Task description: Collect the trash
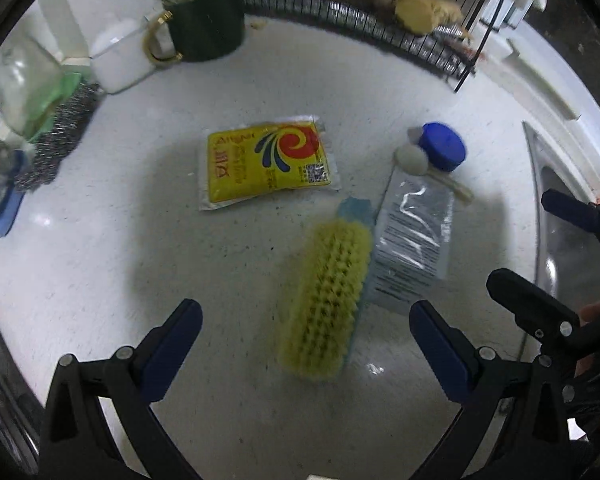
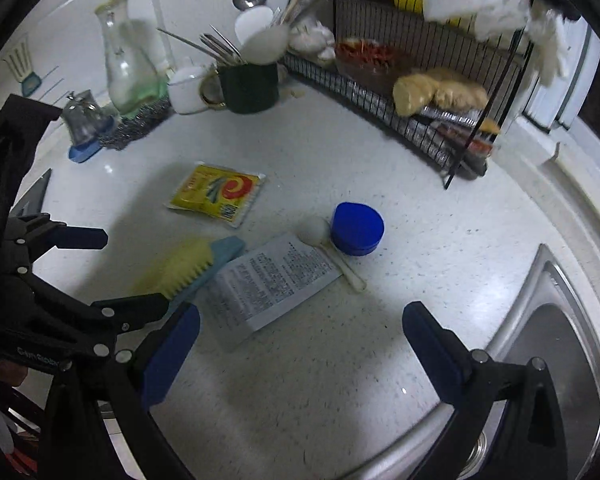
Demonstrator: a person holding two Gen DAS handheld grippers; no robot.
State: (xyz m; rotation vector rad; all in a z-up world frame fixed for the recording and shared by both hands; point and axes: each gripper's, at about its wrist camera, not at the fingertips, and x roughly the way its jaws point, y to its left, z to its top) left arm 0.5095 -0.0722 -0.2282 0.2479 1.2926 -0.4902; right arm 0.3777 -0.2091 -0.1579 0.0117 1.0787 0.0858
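Left gripper (image 1: 306, 338): my blue-padded tongs are spread wide and hold nothing; they hover above the scrub brush (image 1: 328, 300).
Right gripper (image 2: 300, 344): spread wide, empty, above bare countertop (image 2: 340, 360), with the sink (image 2: 560, 340) at its right.
Landmark: blue round lid (image 2: 357, 229); places below are given relative to it.
Yellow sachet (image 1: 266, 162): flat on the counter, well to the lid's left, clear of everything else.
Silver sachet (image 2: 270, 282): flat, just in front of the lid; its far corner overlaps the white plastic spoon (image 2: 328, 246), its left edge is against the brush.
Handling, both sachets: I judge them light, thin, pliable and slick; a grip on the flat face would likely slide.
Hold point, yellow sachet: a free sealed edge or corner, tongs coming in low.
Hold point, silver sachet: the near corner, away from spoon and brush.
Spoon: light and rigid; whether it is trash I cannot tell.
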